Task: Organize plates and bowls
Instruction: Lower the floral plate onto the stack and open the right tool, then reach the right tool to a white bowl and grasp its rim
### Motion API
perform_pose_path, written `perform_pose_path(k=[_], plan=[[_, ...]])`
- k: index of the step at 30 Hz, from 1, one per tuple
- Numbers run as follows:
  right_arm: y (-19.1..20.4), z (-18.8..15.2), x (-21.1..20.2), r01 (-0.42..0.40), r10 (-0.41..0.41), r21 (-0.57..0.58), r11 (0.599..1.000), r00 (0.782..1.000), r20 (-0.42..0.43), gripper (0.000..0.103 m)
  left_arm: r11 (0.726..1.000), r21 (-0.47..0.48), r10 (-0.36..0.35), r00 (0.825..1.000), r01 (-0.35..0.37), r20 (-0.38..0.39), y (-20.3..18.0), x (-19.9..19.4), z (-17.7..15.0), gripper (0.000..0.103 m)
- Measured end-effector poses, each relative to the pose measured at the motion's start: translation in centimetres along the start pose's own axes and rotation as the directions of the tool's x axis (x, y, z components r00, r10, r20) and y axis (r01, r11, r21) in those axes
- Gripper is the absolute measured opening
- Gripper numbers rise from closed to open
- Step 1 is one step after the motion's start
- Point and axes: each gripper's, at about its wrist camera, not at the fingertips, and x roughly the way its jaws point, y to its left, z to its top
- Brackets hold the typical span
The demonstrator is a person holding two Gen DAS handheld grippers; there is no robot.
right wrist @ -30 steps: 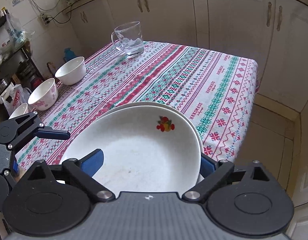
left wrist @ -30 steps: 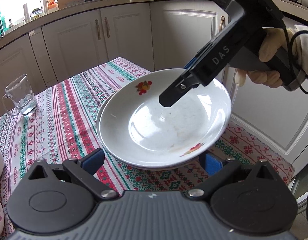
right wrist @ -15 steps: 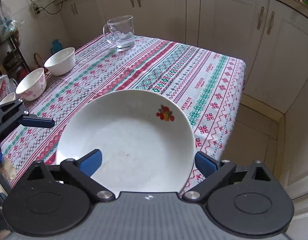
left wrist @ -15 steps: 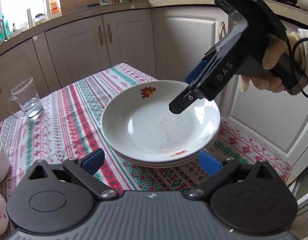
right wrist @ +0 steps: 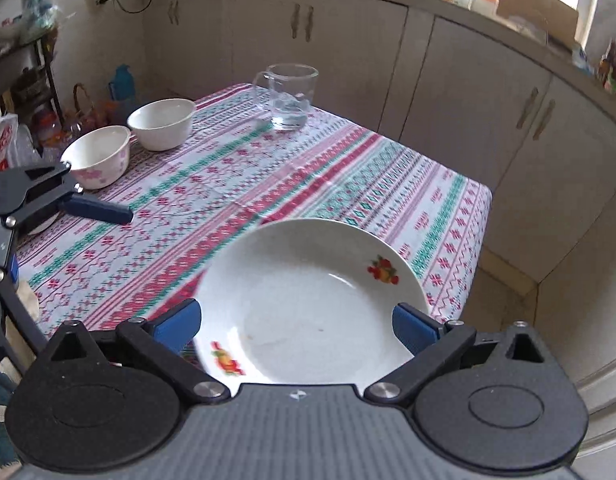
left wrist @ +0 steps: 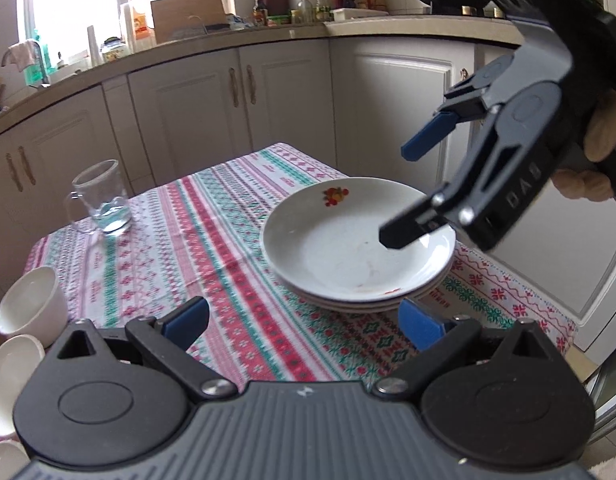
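A stack of white plates (left wrist: 358, 246) sits near the corner of the worktop (left wrist: 212, 248), on a striped, patterned cloth; the top plate (right wrist: 308, 308) carries small fruit prints on its rim. The right gripper (left wrist: 404, 196) hangs just above the stack's edge, held by a gloved hand (left wrist: 596, 152); its jaws have just been opening and stand wide, with nothing between them. The left gripper (left wrist: 304, 322) hovers on the near side of the stack, jaws wide too and holding nothing. Farther along the cloth stands a glass mug (right wrist: 290, 96) with a little water. Two bowls (right wrist: 162, 122), one plain and one with pink flowers (right wrist: 98, 156), sit at the far side.
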Motion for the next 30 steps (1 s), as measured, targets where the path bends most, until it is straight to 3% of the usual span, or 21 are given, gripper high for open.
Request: perform_pose_path(k=[5,13,20,30], plan=[[3.6,0.7,-0.8,0.047,-0.047,-0.034,0.998,0.999,0.006,0.103,0.999,-0.023,0.023,0.999,-0.022,0.026,1.0,-2.6,-0.9,0.100],[9.5,1.5,-1.0,0.038,-0.036,-0.022,0.999,0.995,0.090,0.103,0.994,-0.061,0.093,0.994,-0.090,0.054,3.3,-7.4,-4.1,0.101],[14.8,1.9,0.2,-0.022,0.028,-0.040,0.999,0.988,0.150,0.103,0.978,-0.147,0.152,0.988,-0.147,0.022,6.4,-10.3,-8.1,0.101],[20.2,4.1,3.0,-0.121,0.136,-0.099,0.988,0.976,0.169,0.103,0.956,-0.172,0.238,0.971,-0.237,-0.011,10.4,-12.7,-12.2,0.101]])
